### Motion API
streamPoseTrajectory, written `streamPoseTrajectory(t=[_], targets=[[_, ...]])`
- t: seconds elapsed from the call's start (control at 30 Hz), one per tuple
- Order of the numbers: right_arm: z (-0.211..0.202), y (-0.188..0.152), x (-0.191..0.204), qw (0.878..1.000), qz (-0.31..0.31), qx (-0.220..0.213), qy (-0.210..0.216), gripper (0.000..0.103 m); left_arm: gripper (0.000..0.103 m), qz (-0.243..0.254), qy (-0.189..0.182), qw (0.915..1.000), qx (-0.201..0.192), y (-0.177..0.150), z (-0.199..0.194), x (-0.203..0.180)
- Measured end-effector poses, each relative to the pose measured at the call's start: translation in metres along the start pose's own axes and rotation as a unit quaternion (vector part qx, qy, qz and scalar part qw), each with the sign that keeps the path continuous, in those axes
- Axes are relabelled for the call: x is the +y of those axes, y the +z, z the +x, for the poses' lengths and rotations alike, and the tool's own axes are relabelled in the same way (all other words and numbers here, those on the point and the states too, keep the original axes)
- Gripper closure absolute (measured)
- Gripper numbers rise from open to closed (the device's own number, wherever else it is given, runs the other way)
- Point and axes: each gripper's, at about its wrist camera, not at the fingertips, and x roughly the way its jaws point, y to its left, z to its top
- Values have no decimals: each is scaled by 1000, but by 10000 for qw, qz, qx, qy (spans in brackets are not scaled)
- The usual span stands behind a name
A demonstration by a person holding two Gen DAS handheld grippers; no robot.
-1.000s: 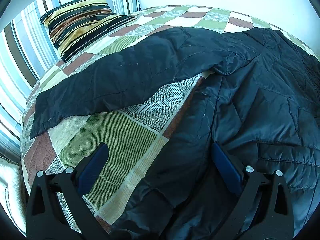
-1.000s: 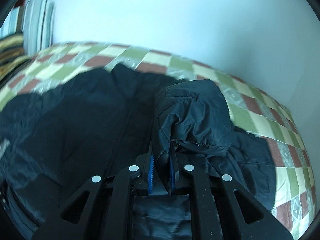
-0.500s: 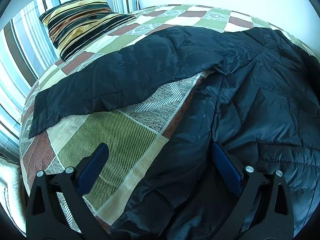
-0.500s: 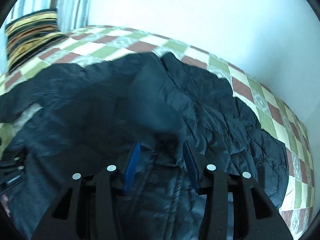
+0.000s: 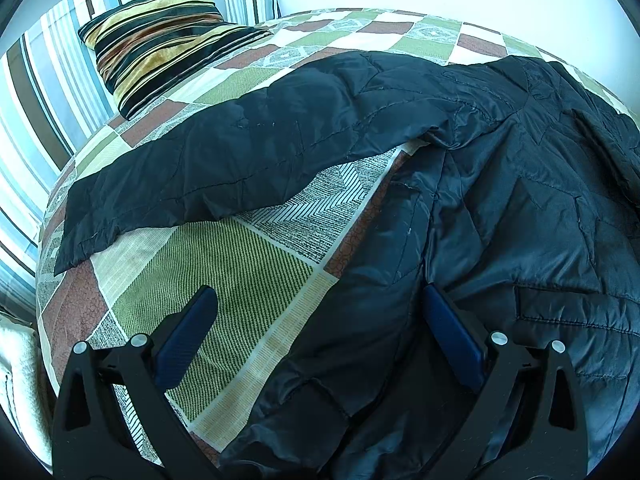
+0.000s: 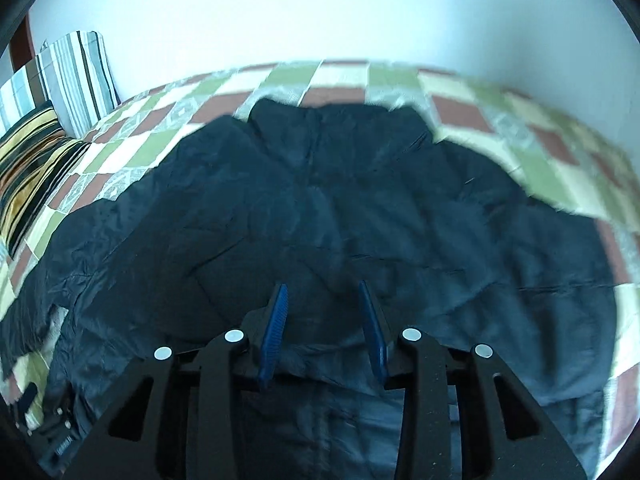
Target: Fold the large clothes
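Holding my left gripper low over the bed, I see its blue pads spread wide with nothing clamped: one pad sits above the bare checked bedspread, the other at the fold along the side of the black padded jacket, and the jacket's hem bunches up in the gap between them. I cannot tell whether that pad actually touches the cloth.

Over to my right gripper: released as well, blue pads apart, hovering above the middle of the jacket with dark fabric underneath and none pinched. This view is smeared with blur, so fine detail is lost.

Moving outward, the jacket lies spread across the bedspread, and from the left wrist view one long sleeve stretches flat towards the head of the bed, with a wedge of patterned cover showing between sleeve and body. Beyond the cuff a striped cushion rests on the bedspread near the striped curtain; a plain pale wall runs behind the bed.
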Motion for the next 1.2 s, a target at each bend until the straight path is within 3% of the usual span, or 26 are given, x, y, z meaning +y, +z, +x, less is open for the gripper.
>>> streamPoseTrajectory(t=[0.2, 0.37, 0.47, 0.53, 0.6, 0.7, 0.8, 0.83, 0.93, 1.2], targets=[[28, 1, 22, 9991, -104, 397, -48, 66, 2, 1, 2, 10000, 9, 0, 1, 0], [32, 0, 37, 9980, -447, 436, -45, 66, 2, -11, -19, 10000, 20, 0, 2, 0], [15, 3, 25, 9984, -286, 347, 334, 66, 2, -23, -33, 10000, 14, -1, 1, 0], [-4, 4, 12, 9981, -199, 201, 540, 66, 2, -30, -44, 10000, 34, 0, 2, 0], [-32, 6, -10, 9987, -181, -103, 463, 66, 2, -39, -55, 10000, 37, 1, 2, 1], [-59, 9, -64, 9990, 121, -392, 167, 66, 2, -33, -43, 10000, 35, 1, 2, 1], [-64, 13, -127, 9968, 616, -439, -248, 73, 2, -33, -42, 10000, 32, 1, 2, 0], [-64, 13, -154, 9943, 891, -431, -405, 78, 2, -33, -42, 10000, 31, 1, 2, 0], [-51, 10, -208, 9863, 1394, -380, -802, 80, 2, -31, -42, 10000, 36, 0, 2, 1], [14, -5, -226, 9864, 1277, 248, -1005, 83, 2, -9, -11, 10000, 25, 1, 2, 0]])
